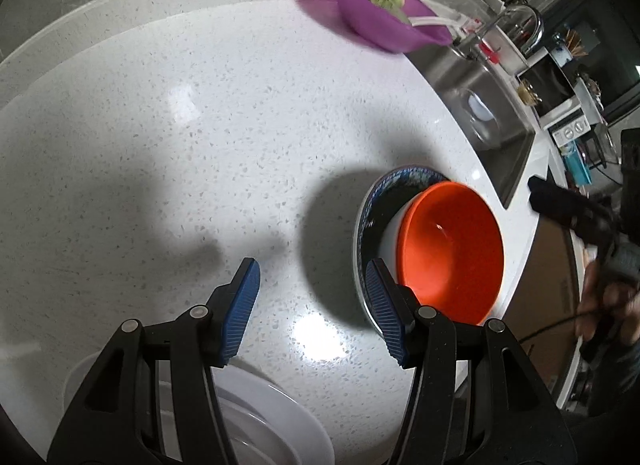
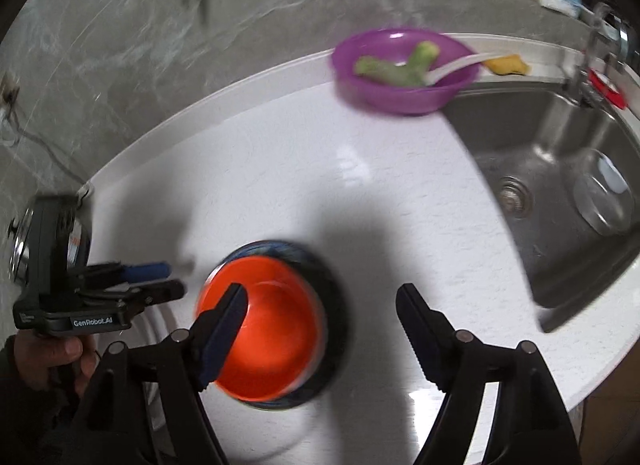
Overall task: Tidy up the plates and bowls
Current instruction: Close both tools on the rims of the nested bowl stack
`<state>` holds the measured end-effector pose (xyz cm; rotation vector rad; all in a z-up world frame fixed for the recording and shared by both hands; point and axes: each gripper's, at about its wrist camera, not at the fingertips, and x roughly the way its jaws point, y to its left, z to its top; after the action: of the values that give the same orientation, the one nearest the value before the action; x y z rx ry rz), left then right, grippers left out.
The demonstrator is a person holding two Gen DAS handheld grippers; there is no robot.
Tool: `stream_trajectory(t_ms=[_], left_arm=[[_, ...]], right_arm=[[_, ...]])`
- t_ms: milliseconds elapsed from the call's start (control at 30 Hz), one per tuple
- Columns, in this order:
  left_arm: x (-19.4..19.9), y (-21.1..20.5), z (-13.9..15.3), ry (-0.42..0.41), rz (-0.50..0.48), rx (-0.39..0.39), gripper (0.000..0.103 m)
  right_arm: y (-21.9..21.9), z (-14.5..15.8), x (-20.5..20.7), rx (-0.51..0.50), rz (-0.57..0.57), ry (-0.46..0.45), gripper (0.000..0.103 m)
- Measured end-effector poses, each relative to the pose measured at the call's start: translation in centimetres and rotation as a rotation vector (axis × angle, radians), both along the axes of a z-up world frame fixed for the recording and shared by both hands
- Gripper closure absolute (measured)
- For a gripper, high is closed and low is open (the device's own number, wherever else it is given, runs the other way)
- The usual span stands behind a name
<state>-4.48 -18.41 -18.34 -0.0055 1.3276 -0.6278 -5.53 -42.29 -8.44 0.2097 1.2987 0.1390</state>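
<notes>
- Orange bowl [image 2: 272, 329] sits in a dark blue plate [image 1: 374, 201] on the white surface [image 1: 200, 125].
- Purple bowl [image 2: 400, 69] near the sink [image 2: 560, 169] holds green stuff plus a white spoon [image 2: 452, 65].
- Both tools, left [image 1: 312, 305] and right [image 2: 320, 333], gape open, gripping nothing.

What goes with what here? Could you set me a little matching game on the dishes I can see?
Things:
1. orange bowl
2. purple bowl
3. white plate
4. glass bowl

Places:
A. in the sink
B. on the dark blue plate
C. holds green food and a white spoon
D. under the left gripper

Pairs: 1-B, 2-C, 3-D, 4-A
</notes>
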Motion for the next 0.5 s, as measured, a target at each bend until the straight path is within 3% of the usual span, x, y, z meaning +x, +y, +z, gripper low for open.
stream_trajectory(t_ms=[33, 100, 200, 500], left_arm=[[0.1, -0.1, -0.3, 0.004, -0.006, 0.005, 0.05], [0.1, -0.3, -0.8, 0.004, -0.017, 0.023, 0.05], [0.1, -0.6, -1.3, 0.008, -0.033, 0.03, 0.05], [0.4, -1.4, -2.2, 0.048, -0.079, -0.001, 0.05]], right_arm=[[-1.1, -0.2, 0.0, 0.003, -0.019, 0.004, 0.025], [-3.1, -1.2, -0.2, 0.022, -0.059, 0.033, 0.045], [-4.1, -2.7, -1.2, 0.055, -0.08, 0.091, 0.065], [-3.0, -6.1, -2.4, 0.156, -0.079, 0.18, 0.068]])
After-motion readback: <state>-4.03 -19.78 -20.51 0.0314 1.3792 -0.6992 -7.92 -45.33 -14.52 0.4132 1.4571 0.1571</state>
